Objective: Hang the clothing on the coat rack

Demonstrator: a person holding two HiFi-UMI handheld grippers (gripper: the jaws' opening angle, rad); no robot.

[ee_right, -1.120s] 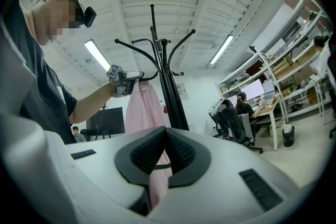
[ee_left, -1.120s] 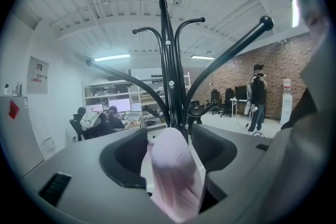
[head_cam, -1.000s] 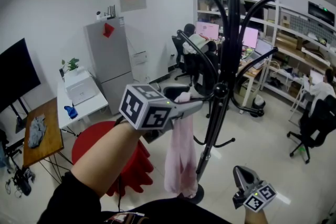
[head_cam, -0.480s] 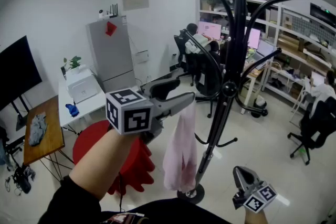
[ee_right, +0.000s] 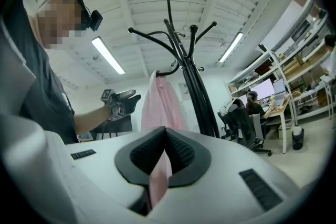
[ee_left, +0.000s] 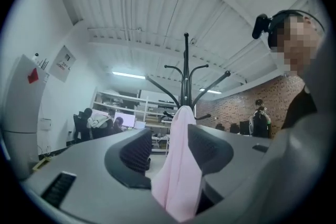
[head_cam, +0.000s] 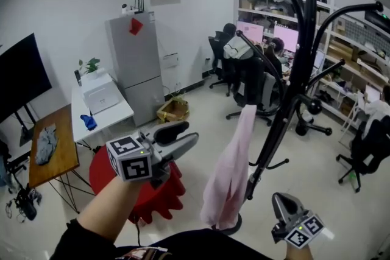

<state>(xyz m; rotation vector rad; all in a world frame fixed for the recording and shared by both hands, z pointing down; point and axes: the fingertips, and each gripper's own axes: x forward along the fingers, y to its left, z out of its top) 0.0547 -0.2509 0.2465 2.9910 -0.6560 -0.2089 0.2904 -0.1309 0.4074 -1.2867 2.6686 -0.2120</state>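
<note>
- Done: clothing (head_cam: 231, 173) hung on a hook of the coat rack (head_cam: 286, 112), draping freely.
- Left gripper (head_cam: 190, 133): fingers released, closing on nothing, well apart from the clothing.
- Right gripper (head_cam: 280, 203): fingers clenched, empty, held low.
- Remaining, by judgement: nothing beyond withdrawal.

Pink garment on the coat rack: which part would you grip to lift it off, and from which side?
Probably the pink garment's narrow top, right where it hangs, coming from the head view's left. Below, the cloth hangs limp, and the coat rack's pole stands close on the right.
</note>
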